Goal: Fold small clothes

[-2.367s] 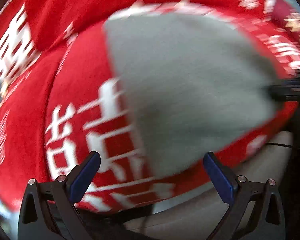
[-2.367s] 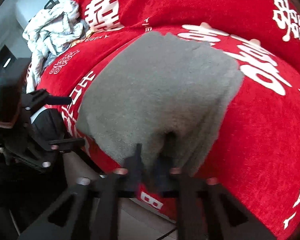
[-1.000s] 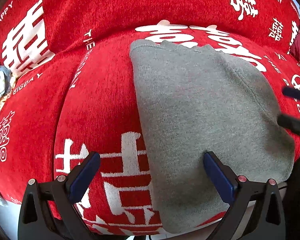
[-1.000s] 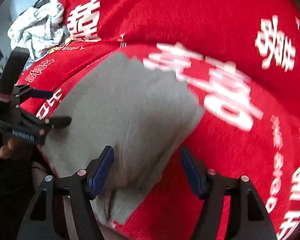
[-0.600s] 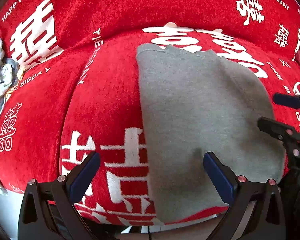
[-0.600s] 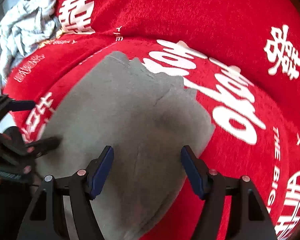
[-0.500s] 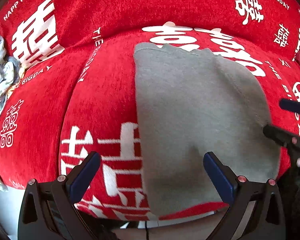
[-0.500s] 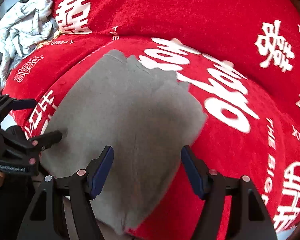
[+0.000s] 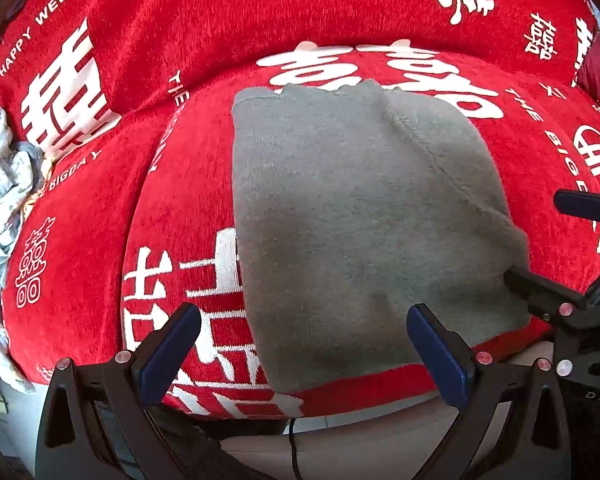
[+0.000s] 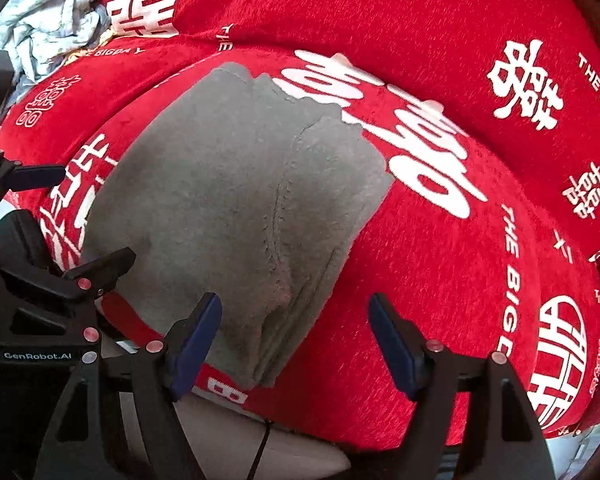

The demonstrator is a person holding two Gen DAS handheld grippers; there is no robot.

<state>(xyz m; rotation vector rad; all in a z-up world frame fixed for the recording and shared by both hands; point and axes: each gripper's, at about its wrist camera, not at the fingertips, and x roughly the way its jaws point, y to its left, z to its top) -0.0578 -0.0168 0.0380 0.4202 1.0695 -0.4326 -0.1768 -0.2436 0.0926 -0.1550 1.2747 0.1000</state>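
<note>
A folded grey garment (image 9: 360, 220) lies flat on a red sofa seat (image 9: 100, 240), reaching to its front edge. It also shows in the right wrist view (image 10: 236, 208), with stacked folded layers along its right side. My left gripper (image 9: 300, 352) is open and empty, just in front of the garment's near edge. My right gripper (image 10: 296, 340) is open and empty at the garment's front right corner. Each gripper shows in the other's view, the right one (image 9: 556, 256) open, the left one (image 10: 60, 220) open.
The red sofa cover (image 10: 460, 80) has white characters and lettering. A crumpled pale cloth pile (image 9: 0, 200) lies at the sofa's left end, also in the right wrist view (image 10: 48, 20). A pale floor (image 9: 360, 440) and a thin black cable (image 10: 262, 444) lie below the seat edge.
The right gripper, shut on the garment's edge 2.4 s ago, has let go and stands open. Both grippers have backed off slightly from the garment, which now lies still.
</note>
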